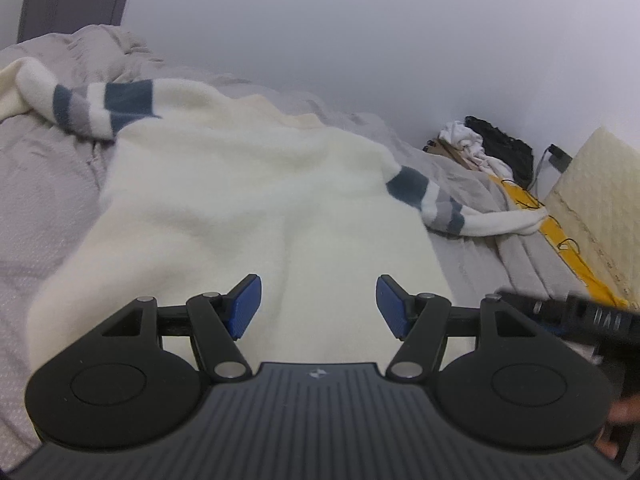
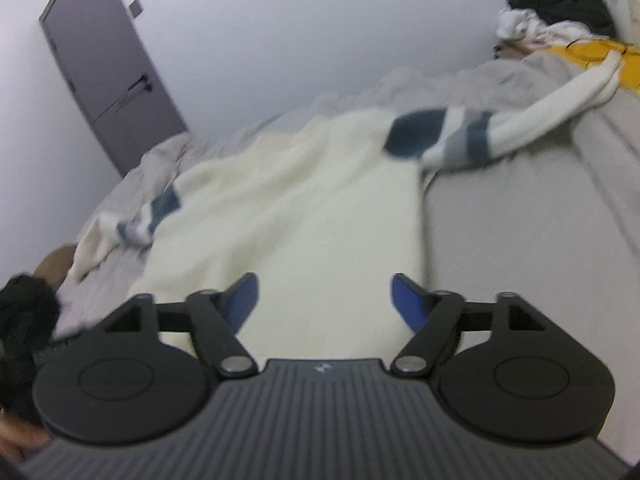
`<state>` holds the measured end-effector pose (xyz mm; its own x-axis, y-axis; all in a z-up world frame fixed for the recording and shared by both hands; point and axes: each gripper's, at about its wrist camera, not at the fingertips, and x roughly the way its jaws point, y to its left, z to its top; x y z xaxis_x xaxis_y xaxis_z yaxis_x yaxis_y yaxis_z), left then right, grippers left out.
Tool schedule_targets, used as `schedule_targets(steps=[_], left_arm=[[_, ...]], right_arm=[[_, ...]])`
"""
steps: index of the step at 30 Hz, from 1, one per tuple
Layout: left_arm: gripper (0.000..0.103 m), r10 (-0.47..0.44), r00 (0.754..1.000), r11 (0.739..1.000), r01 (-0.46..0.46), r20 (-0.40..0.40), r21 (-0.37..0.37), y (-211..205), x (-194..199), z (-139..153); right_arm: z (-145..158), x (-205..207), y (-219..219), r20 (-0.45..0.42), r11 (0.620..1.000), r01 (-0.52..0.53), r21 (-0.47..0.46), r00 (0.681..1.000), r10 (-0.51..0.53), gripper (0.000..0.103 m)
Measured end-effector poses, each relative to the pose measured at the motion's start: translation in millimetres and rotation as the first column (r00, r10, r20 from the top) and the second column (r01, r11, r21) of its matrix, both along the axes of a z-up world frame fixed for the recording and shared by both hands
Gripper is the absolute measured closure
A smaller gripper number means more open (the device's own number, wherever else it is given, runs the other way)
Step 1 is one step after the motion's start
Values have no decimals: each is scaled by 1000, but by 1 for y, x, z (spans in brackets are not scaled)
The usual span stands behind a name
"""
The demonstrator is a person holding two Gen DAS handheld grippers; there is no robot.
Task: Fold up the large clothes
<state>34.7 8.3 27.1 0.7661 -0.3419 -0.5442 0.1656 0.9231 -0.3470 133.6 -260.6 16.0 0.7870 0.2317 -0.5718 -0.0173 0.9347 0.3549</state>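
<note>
The left gripper [image 1: 318, 304] had its jaws spread wide and empty, the cream sweater [image 1: 240, 200] spread on the bed [image 1: 48, 208] just beyond and between them. The right gripper [image 2: 324, 304] was likewise wide and empty, the sweater [image 2: 304, 200] ahead, one striped sleeve [image 2: 480, 136] stretching rightward past its jaws.

A fuzzy cream knit sweater [image 1: 224, 200] lies on matt grey woven bedding [image 1: 44, 208]; the tools' plastic is matt black.
</note>
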Motion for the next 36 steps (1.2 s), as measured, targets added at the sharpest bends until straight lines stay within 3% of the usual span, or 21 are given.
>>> schedule_targets(steps=[6, 9, 14, 17, 19, 22, 24, 25, 27, 31, 36], left_arm=[[32, 31, 999, 999, -33, -43, -39, 8, 9, -2], [30, 38, 998, 999, -39, -55, -30, 6, 14, -4], [30, 37, 997, 999, -37, -73, -11, 1, 18, -8], [30, 40, 996, 999, -41, -77, -6, -2, 20, -8], [30, 43, 996, 999, -43, -80, 3, -2, 21, -9], [30, 48, 995, 999, -47, -89, 15, -3, 24, -13], [30, 53, 994, 999, -51, -97, 16, -2, 26, -15], [30, 57, 993, 998, -55, -101, 15, -1, 26, -16], [30, 58, 993, 998, -57, -105, 13, -1, 26, -18], [30, 53, 994, 999, -52, -100, 12, 0, 26, -18], [30, 26, 996, 1000, -26, -88, -4, -3, 21, -15]], right_arm=[[-43, -1, -5, -149, 989, 26, 149, 989, -3, 19], [-62, -1, -14, -217, 981, 82, 177, 975, -42, 19], [-75, -5, -25, -251, 965, 164, 204, 962, -111, 19], [-87, -3, -25, -282, 945, 147, 293, 957, -62, 20], [-92, -2, -24, -295, 936, 137, 324, 955, -37, 26], [-93, -1, -18, -301, 947, 130, 295, 953, -38, 46], [-92, -1, -15, -303, 952, 134, 276, 952, -46, 72], [-91, -2, -15, -297, 951, 135, 279, 954, -49, 77], [-88, -4, -17, -276, 946, 123, 300, 960, -37, 84], [-70, -15, -21, -196, 943, 92, 318, 980, -30, 87], [-40, -31, -26, -88, 979, 72, 193, 995, -55, 89]])
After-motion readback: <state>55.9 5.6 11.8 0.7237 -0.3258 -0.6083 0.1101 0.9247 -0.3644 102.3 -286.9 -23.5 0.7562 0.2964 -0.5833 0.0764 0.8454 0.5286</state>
